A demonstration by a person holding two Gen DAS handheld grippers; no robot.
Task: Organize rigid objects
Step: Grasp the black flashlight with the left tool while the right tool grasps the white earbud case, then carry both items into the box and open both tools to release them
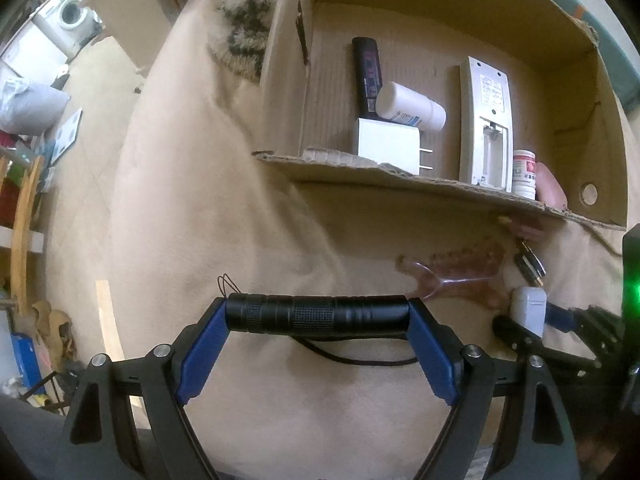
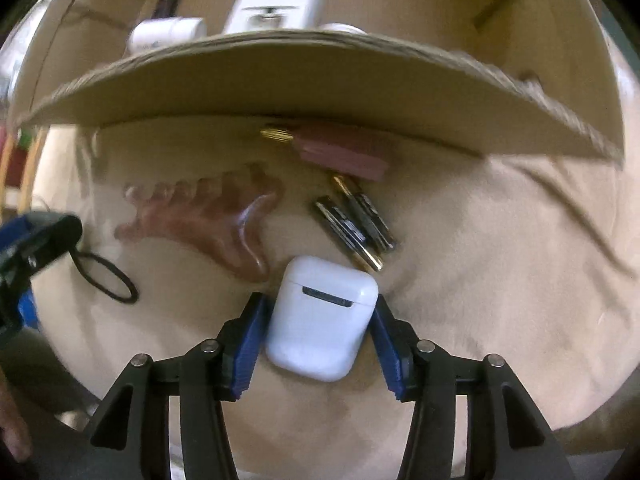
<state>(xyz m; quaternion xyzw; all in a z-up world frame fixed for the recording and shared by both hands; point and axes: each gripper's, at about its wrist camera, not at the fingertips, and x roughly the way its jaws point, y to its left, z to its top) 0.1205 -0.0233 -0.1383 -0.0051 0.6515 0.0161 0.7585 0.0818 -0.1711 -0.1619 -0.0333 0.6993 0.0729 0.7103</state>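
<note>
My left gripper (image 1: 318,316) is shut on a black flashlight (image 1: 318,314), held crosswise between the blue pads above the beige cloth. My right gripper (image 2: 320,320) is shut on a white earbud case (image 2: 322,322); it also shows in the left wrist view (image 1: 528,310). The open cardboard box (image 1: 400,178) ahead holds a black remote (image 1: 367,74), a white bottle (image 1: 410,107), a white charger (image 1: 386,144), a white remote (image 1: 486,120), a small pill bottle (image 1: 524,174) and a pink object (image 1: 550,184).
On the cloth in front of the box lie a translucent brown comb (image 2: 208,216), dark keys (image 2: 354,224), a pink object with a gold tip (image 2: 340,152) under the box flap and a black hair tie (image 2: 108,280). A fuzzy pillow (image 1: 246,12) lies left of the box.
</note>
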